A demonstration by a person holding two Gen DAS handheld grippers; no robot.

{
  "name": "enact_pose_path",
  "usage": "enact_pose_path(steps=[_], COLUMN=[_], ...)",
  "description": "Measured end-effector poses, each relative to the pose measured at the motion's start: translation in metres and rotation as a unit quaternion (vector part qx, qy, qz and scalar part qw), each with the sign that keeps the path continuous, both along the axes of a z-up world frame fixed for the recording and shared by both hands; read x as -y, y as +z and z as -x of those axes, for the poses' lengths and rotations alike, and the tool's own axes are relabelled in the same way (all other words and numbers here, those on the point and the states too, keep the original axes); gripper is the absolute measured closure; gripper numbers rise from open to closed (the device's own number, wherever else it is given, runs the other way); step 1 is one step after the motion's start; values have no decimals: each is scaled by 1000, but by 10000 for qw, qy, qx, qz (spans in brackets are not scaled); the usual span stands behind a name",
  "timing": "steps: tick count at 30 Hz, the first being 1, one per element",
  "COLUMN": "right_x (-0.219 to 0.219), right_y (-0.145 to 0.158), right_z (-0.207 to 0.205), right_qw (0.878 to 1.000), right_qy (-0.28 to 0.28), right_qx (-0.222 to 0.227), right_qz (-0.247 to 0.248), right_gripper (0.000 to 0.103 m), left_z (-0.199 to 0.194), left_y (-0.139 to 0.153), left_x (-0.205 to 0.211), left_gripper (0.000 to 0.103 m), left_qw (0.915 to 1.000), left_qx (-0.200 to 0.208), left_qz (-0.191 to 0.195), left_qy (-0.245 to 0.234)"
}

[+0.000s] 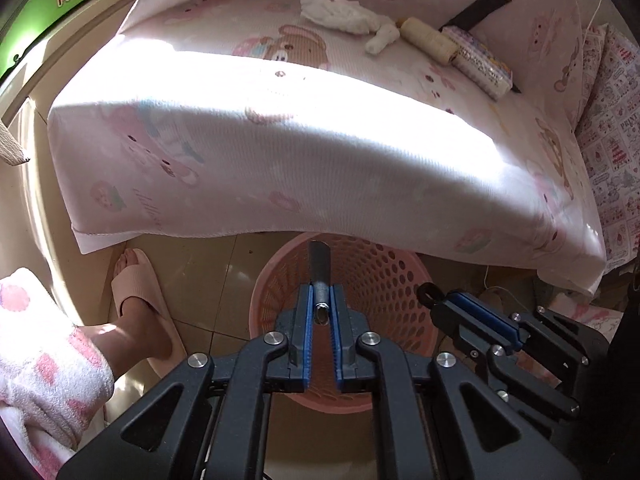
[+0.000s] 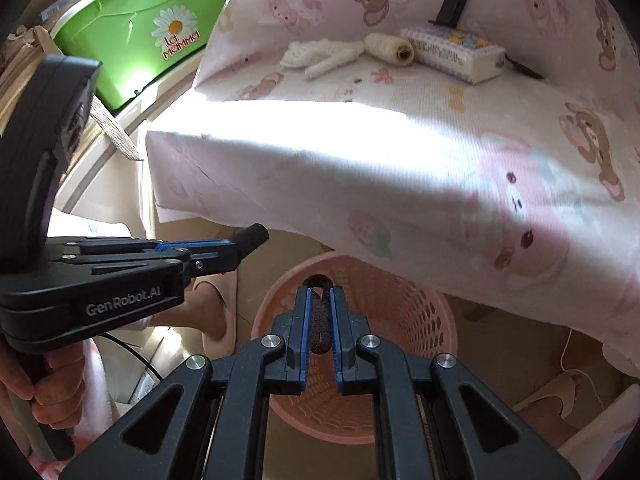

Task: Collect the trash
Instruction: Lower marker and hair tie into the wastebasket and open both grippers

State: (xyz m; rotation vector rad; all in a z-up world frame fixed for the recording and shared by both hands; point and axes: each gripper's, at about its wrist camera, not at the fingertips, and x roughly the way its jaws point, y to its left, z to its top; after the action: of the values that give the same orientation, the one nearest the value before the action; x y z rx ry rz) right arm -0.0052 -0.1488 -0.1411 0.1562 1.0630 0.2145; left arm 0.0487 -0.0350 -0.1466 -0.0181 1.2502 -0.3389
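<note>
Left wrist: pen-like stick [image 1: 319,270] over basket [image 1: 384,280].

One pink basket [image 1: 360,280], one tissue box [image 2: 456,50], one thread spool [image 2: 390,47], one crumpled tissue [image 1: 344,14], two grippers

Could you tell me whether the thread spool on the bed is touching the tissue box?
Touching. In the right wrist view, the spool lies with its open end pressed against the tissue box, no sheet visible between them; the left wrist view agrees.

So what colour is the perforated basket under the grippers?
Pink, the basket has rows of round holes in its wall; it shows best in the right wrist view.
</note>
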Motion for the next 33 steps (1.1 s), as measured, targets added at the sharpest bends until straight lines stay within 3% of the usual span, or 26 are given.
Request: enact_pose_path(steps=[14, 18, 20, 22, 24, 25, 27, 33], right_x=[22, 22, 21, 21, 23, 23, 21, 20], right_y=[-92, -106, -110, -112, -114, -113, -112, -104], right_z=[-14, -17, -18, -18, -16, -16, -15, -15], right_qw=[9921, 9890, 9883, 9883, 9885, 9885, 9891, 9905], right_qy=[-457, -482, -505, -500, -490, -507, -547, -527], right_qx=[-1145, -1335, -1353, -1346, -1316, -1287, -1186, -1074], right_qz=[235, 424, 484, 522, 564, 604, 674, 685], right_gripper=[92, 83, 79, 74, 63, 54, 47, 45], left_z=[-9, -7, -8, -9, -9, -9, -11, -13], left_y=[-58, -63, -65, -64, -62, -61, -61, -54], left_x=[17, 22, 20, 18, 17, 16, 13, 4], left_gripper=[94, 91, 86, 65, 53, 50, 48, 42], left_qw=[9961, 9951, 9949, 9951, 9956, 9957, 9957, 9964], left_qx=[-749, -730, -787, -762, -657, -615, -603, -480], left_qz=[-388, -557, -530, -560, -640, -674, -689, -693], left_qy=[-277, -359, -327, -277, -207, -173, -115, -7])
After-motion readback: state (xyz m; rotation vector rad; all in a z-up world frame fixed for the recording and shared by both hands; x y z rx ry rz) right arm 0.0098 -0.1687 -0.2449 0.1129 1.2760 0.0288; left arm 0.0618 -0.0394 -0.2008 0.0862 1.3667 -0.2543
